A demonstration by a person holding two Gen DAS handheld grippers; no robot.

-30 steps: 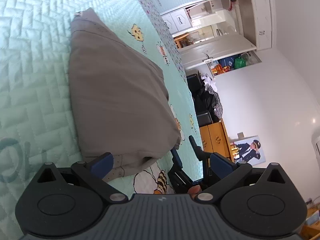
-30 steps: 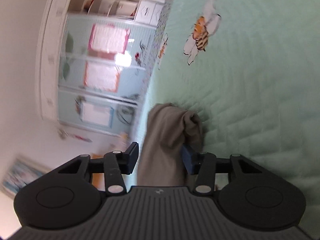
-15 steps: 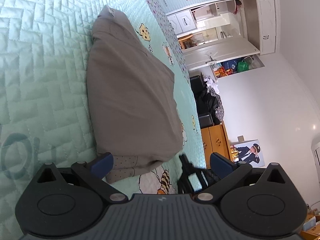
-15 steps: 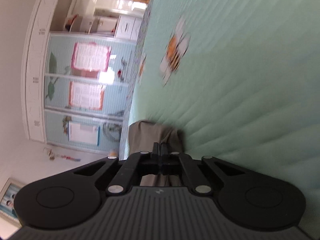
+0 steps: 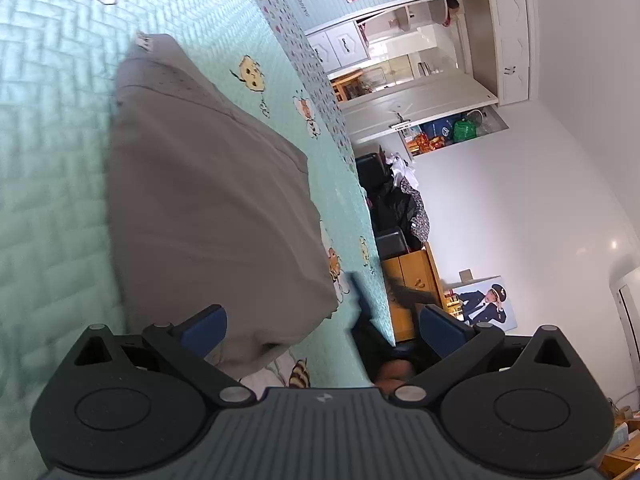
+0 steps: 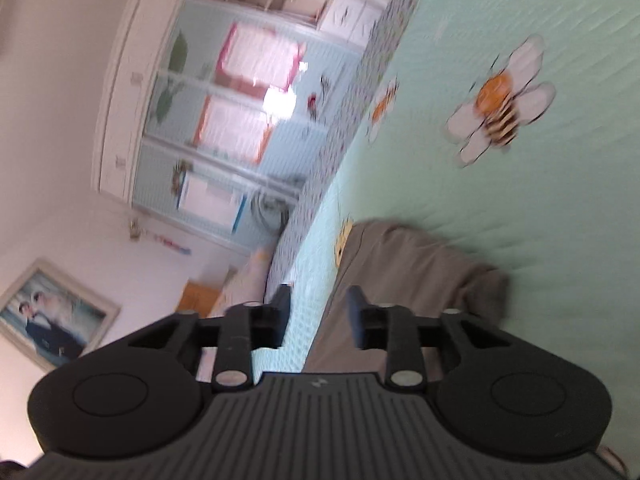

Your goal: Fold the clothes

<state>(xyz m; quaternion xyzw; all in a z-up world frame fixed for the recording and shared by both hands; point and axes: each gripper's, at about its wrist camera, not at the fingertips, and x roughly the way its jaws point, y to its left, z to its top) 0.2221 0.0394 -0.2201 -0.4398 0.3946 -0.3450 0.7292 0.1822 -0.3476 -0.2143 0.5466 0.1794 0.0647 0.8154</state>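
A folded grey garment (image 5: pixel 208 208) lies flat on the mint quilted bedspread (image 5: pixel 52 184). My left gripper (image 5: pixel 324 328) is open wide just above the garment's near edge, and its left pad (image 5: pixel 204 325) hangs over the cloth without pressing it. The right gripper (image 5: pixel 376 296) shows there as a dark blur at the bed's edge, with a hand behind it. In the right wrist view the garment's (image 6: pixel 420 272) bunched end lies beyond my right gripper (image 6: pixel 320 312). Its jaws are opening and nothing is pressed between them.
The bedspread (image 6: pixel 520 208) carries printed bees and flowers, and its patterned side drops off beside the garment. Beyond the bed stand a blue-and-white wardrobe (image 6: pixel 224 112), a wooden cabinet (image 5: pixel 412 280), a dark chair piled with clothes (image 5: pixel 396 204) and a framed picture (image 6: pixel 48 320).
The right gripper closed fully, then opened again, lifting and rolling away from the garment's end. The left gripper shifted a little along the garment and stayed open.
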